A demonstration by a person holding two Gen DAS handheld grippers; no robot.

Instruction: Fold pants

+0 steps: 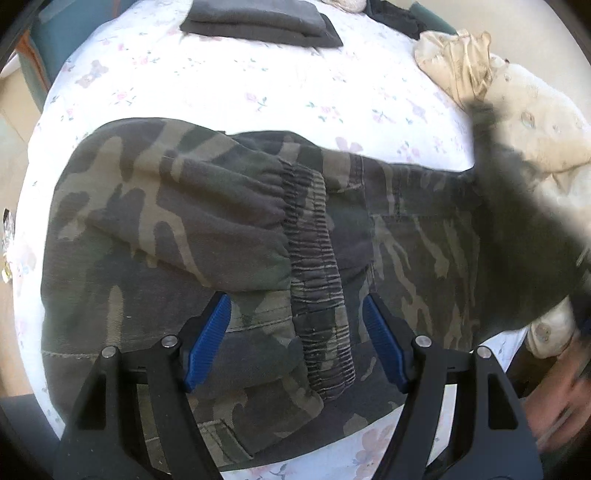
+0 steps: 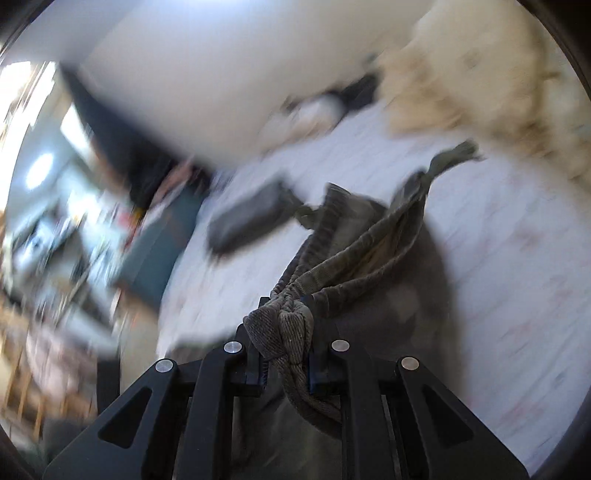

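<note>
Camouflage pants [image 1: 229,236] lie across a white floral bed sheet [image 1: 229,88], the leg cuffs folded over onto the upper part, with a ribbed elastic cuff [image 1: 317,280] running down the middle. My left gripper [image 1: 295,325] is open just above the pants, its blue pads [image 1: 210,332] either side of the elastic cuff. My right gripper [image 2: 286,354] is shut on a bunched elastic edge of the pants [image 2: 288,325] and holds it lifted, the fabric [image 2: 369,229] trailing down to the bed. The right wrist view is motion-blurred.
A folded dark grey garment [image 1: 258,18] lies at the far side of the bed. A cream bundle of cloth [image 1: 517,110] sits at the right. A person's hand [image 1: 561,402] shows at the lower right. Room furniture [image 2: 74,221] is blurred beyond the bed's left edge.
</note>
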